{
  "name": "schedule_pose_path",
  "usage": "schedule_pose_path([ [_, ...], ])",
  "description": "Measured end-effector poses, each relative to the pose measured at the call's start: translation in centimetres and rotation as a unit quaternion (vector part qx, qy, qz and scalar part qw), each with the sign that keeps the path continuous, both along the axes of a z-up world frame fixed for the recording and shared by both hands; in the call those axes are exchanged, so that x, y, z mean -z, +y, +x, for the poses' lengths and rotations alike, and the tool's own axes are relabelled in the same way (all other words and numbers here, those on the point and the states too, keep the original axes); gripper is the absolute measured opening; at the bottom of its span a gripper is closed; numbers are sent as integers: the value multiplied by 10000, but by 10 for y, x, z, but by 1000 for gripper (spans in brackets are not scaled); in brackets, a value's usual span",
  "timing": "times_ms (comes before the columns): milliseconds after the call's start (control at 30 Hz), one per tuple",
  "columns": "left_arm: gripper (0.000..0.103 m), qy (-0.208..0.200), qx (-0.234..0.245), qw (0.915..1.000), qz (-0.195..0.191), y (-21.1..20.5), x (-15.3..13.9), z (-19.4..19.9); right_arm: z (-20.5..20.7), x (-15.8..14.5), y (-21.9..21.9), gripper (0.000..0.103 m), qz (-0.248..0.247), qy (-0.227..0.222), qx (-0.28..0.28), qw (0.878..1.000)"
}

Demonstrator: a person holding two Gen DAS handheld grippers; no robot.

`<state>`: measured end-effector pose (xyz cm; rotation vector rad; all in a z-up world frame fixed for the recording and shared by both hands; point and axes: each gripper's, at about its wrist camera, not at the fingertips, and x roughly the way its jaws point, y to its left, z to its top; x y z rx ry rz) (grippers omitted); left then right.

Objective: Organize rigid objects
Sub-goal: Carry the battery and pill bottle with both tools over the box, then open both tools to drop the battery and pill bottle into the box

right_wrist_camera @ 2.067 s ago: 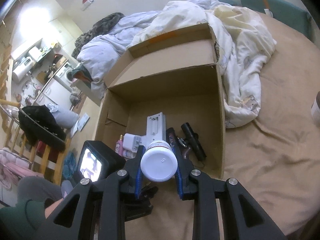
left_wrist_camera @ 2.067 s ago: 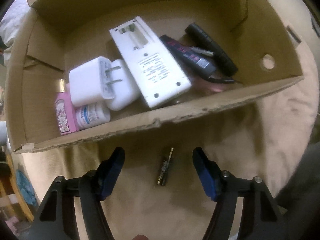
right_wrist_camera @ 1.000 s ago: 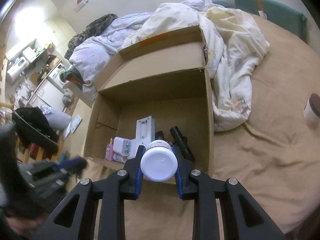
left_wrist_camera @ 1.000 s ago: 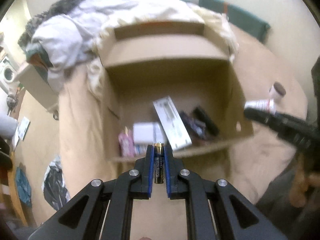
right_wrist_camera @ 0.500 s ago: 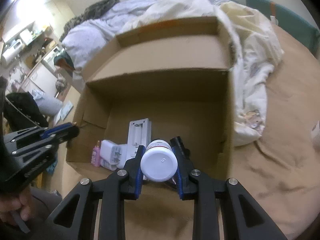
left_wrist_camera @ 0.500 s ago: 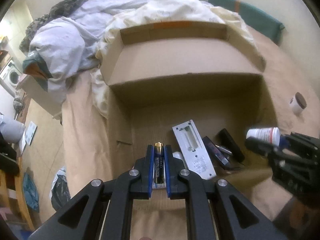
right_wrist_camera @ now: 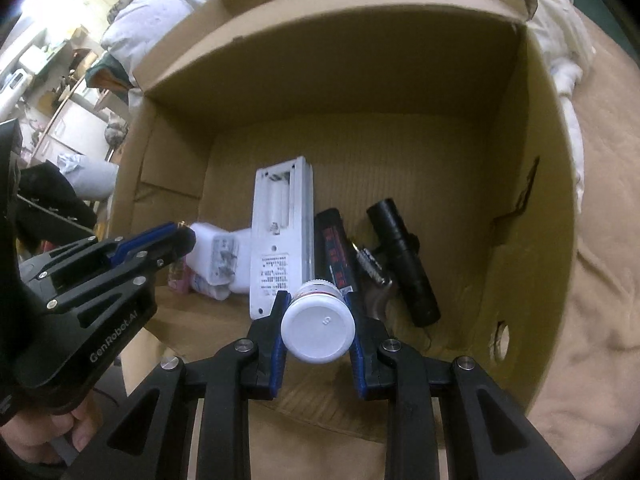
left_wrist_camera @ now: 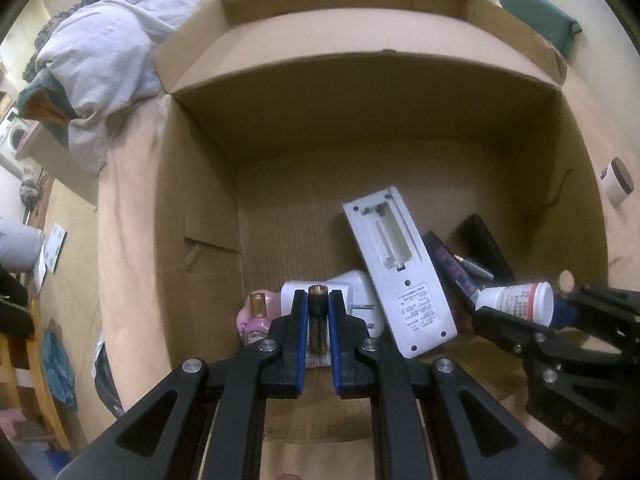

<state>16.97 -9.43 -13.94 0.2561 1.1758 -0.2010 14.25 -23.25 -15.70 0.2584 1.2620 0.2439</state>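
My left gripper [left_wrist_camera: 318, 300] is shut on a black battery [left_wrist_camera: 318, 320], held over the near left part of the open cardboard box [left_wrist_camera: 200, 208]. My right gripper [right_wrist_camera: 318, 300] is shut on a white bottle [right_wrist_camera: 318, 330] with a white cap, held over the box's near edge; the bottle also shows in the left wrist view [left_wrist_camera: 516, 304]. The left gripper also shows in the right wrist view [right_wrist_camera: 176, 236]. In the box lie a white remote [right_wrist_camera: 282, 236] face down, a white charger [right_wrist_camera: 218, 254], a pink bottle [left_wrist_camera: 256, 316], a dark tube [right_wrist_camera: 336, 252] and a black flashlight [right_wrist_camera: 404, 264].
The box stands on a tan bed sheet [right_wrist_camera: 600, 280]. Rumpled white bedding [left_wrist_camera: 104, 52] lies behind it. A small white jar with a brown lid [left_wrist_camera: 618, 180] stands on the sheet to the right of the box. The box's far half [right_wrist_camera: 380, 168] holds nothing.
Both grippers have moved forward and down over the box, each still holding its object. The box fills both views now.
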Motion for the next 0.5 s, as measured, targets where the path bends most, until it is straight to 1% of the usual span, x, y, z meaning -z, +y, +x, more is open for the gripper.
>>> schedule_pose_path([
  [167, 9, 102, -2, 9999, 87, -1, 8, 3, 1, 4, -3, 28, -27, 106, 84, 9999],
  [267, 9, 91, -28, 9999, 118, 0, 10, 4, 2, 6, -9, 28, -7, 165, 206, 9997],
  [367, 9, 60, -43, 9998, 166, 0, 11, 4, 5, 3, -12, 29, -56, 107, 330, 9994],
  [400, 9, 41, -34, 9998, 207, 0, 12, 4, 5, 0, -15, 29, 21, 48, 404, 9992],
  [433, 9, 20, -35, 9997, 251, -1, 12, 4, 5, -5, -19, 36, 99, -23, 475, 9988],
  [467, 11, 19, -54, 9996, 274, -1, 12, 4, 4, -8, -22, 50, 127, -90, 541, 9984],
  [500, 14, 11, -69, 9996, 271, -2, 12, 3, 4, -11, -24, 51, 243, -176, 567, 9979],
])
